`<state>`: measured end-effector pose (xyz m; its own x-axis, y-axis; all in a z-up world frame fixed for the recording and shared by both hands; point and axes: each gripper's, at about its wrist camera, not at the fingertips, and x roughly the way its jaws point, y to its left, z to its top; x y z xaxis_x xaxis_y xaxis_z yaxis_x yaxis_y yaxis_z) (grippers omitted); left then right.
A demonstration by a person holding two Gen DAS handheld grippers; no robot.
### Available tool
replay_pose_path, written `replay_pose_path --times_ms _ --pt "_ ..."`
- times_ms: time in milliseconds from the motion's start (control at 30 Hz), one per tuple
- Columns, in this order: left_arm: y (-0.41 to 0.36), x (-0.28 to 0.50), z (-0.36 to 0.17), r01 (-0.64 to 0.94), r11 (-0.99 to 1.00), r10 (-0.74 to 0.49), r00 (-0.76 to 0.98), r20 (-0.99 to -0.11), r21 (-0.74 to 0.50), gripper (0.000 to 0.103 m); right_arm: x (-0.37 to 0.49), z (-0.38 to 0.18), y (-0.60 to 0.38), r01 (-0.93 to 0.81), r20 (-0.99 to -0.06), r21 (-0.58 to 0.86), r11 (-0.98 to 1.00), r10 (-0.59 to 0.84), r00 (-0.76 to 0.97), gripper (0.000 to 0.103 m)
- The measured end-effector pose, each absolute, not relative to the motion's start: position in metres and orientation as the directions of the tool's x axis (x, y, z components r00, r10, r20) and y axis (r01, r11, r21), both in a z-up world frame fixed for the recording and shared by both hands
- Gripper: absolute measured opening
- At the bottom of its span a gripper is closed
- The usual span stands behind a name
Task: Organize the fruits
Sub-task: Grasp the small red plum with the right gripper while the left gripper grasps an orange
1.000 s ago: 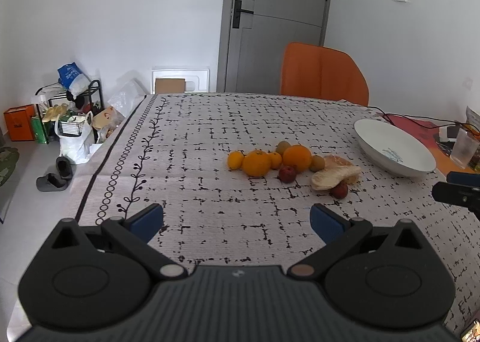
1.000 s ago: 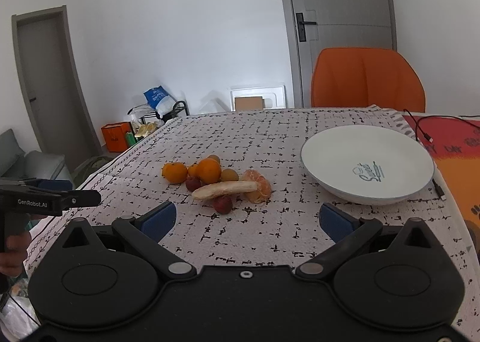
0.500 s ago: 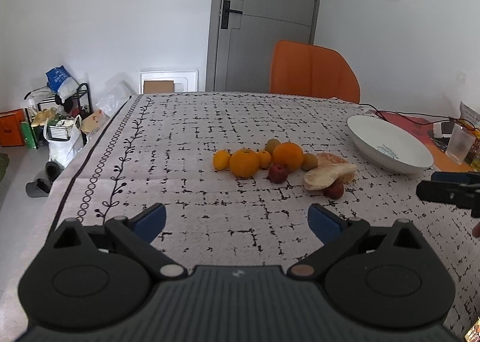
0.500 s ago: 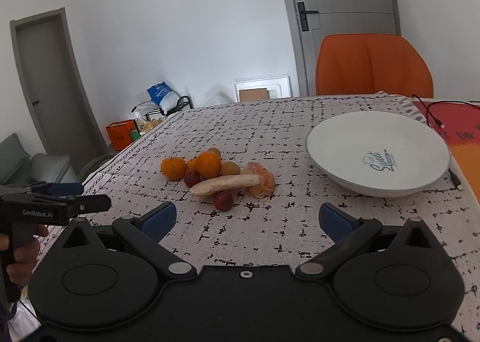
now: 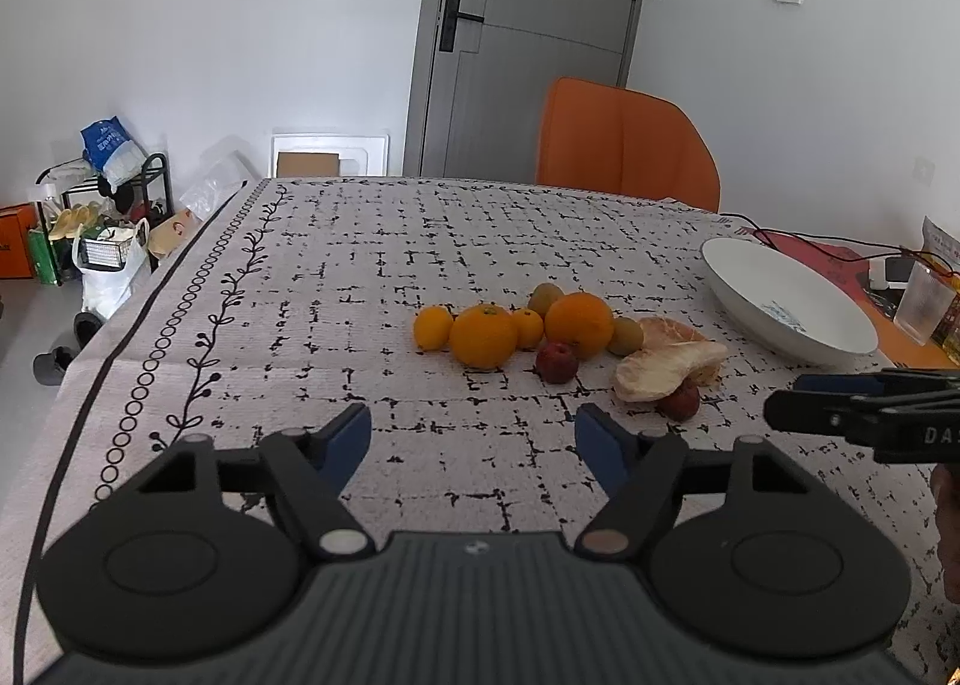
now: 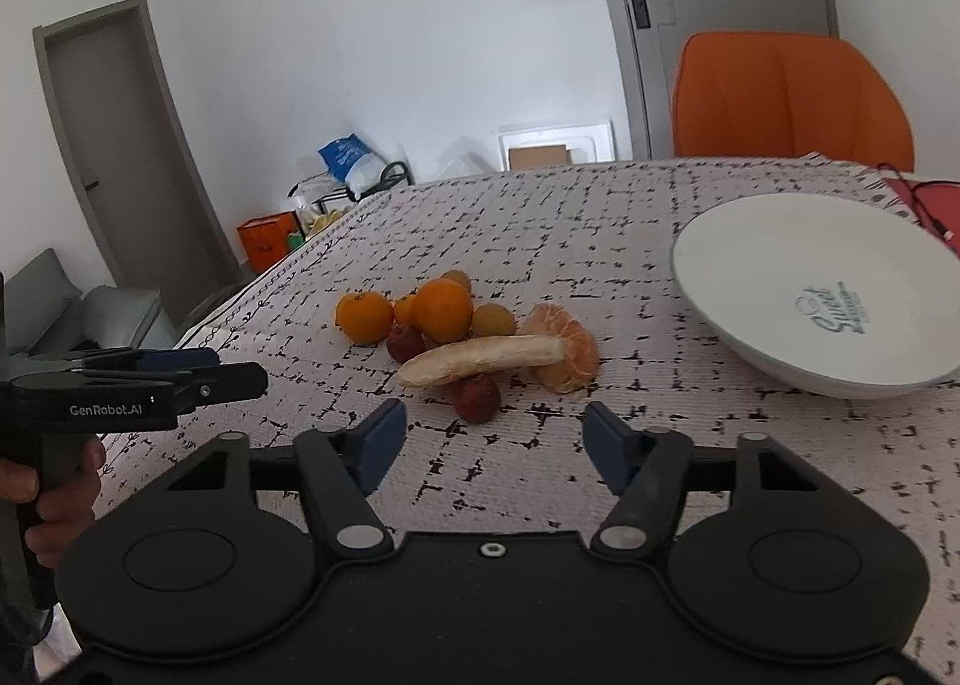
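Observation:
A cluster of fruit lies mid-table: a big orange [image 5: 483,336], a second orange [image 5: 579,323], small tangerines, two brownish kiwis, a red plum [image 5: 557,362], a peeled banana [image 5: 666,370] and a peeled mandarin [image 6: 567,347]. A second red plum [image 6: 476,398] lies under the banana [image 6: 480,361]. A white bowl [image 5: 786,304] [image 6: 822,289] stands empty to the right. My left gripper [image 5: 474,445] is open and empty, short of the oranges. My right gripper [image 6: 492,439] is open and empty, just before the plum.
An orange chair [image 5: 624,144] stands at the table's far side. A red mat with cables [image 5: 828,253] and a clear cup [image 5: 927,301] lie right of the bowl. Bags and a rack [image 5: 102,223] stand on the floor to the left.
Both grippers have moved forward toward the fruit cluster, which looks larger and closer. Both sets of jaws have narrowed somewhat but stay open.

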<state>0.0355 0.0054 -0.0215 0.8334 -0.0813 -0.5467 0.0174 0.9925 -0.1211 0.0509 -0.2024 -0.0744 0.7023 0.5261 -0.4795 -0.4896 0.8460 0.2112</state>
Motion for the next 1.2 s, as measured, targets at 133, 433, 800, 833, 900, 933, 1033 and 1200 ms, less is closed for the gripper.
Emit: replay_pose_path --times_ms 133,433,800,833,900,933,1033,1200 --pt "0.009 0.043 -0.026 0.005 0.992 -0.074 0.827 -0.557 -0.124 0.072 0.061 -0.078 -0.196 -0.495 -0.490 0.220 0.841 0.534 0.689 0.057" --pt "0.015 0.063 -0.030 -0.007 0.991 -0.070 0.823 -0.563 -0.133 0.059 0.080 -0.086 -0.182 -0.520 -0.519 0.237 0.821 0.559 0.647 0.045" --pt "0.013 0.085 -0.034 0.006 0.991 -0.082 0.813 -0.576 -0.133 0.057 0.098 -0.094 -0.173 -0.550 -0.533 0.226 0.804 0.574 0.621 0.023" --pt "0.013 0.087 -0.034 0.009 0.991 -0.084 0.812 -0.577 -0.132 0.057 0.100 -0.094 -0.174 -0.552 -0.534 0.220 0.804 0.573 0.622 0.023" --pt "0.011 0.092 -0.035 0.014 0.992 -0.087 0.810 -0.579 -0.129 0.057 0.102 -0.094 -0.179 -0.553 -0.531 0.241 0.798 0.585 0.613 0.022" --pt "0.010 0.095 -0.036 0.017 0.992 -0.088 0.809 -0.581 -0.127 0.057 0.103 -0.094 -0.182 -0.549 -0.531 0.245 0.799 0.585 0.614 0.022" --pt "0.007 0.102 -0.037 0.025 0.992 -0.094 0.807 -0.583 -0.126 0.057 0.102 -0.094 -0.188 -0.542 -0.529 0.248 0.803 0.581 0.619 0.022" --pt "0.002 0.113 -0.040 0.028 0.992 -0.093 0.806 -0.584 -0.120 0.057 0.097 -0.093 -0.200 -0.519 -0.521 0.253 0.816 0.567 0.638 0.022"
